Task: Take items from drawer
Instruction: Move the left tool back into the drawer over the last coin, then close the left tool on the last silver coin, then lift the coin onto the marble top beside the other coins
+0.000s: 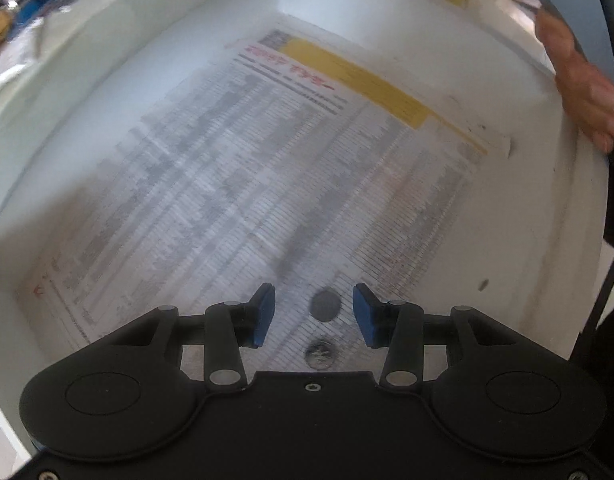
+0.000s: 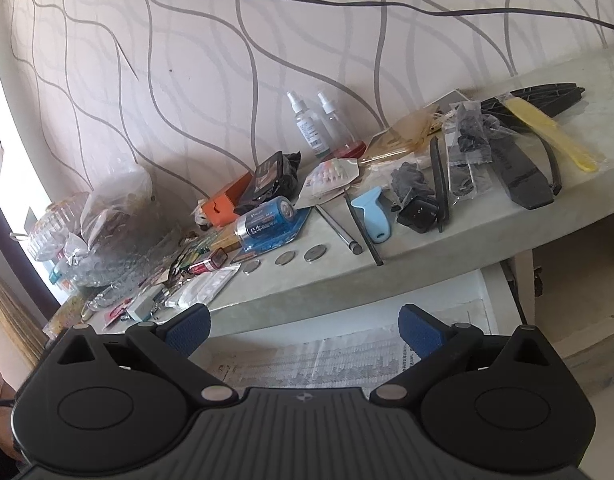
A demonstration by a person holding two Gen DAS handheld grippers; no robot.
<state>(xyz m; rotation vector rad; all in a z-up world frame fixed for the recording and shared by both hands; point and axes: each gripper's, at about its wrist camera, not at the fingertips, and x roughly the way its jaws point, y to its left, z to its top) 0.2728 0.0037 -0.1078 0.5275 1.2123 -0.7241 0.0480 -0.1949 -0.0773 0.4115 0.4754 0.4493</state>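
Left wrist view has my left claw (image 1: 313,314) released, pointing down into the drawer (image 1: 387,28) to straddle two coins (image 1: 326,305) on its paper liner (image 1: 247,168), while my right claw (image 2: 303,330) waits unclenched, empty, facing the cluttered desk (image 2: 347,276).

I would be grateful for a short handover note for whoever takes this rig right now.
Left hand-held gripper: open, empty, pointing down into the white drawer over two coins on the printed paper liner.
Right hand-held gripper: open, empty, facing the countertop.
Done: many small items, among them a battery and three coins, lie on the countertop.
Left: the two coins in the drawer.
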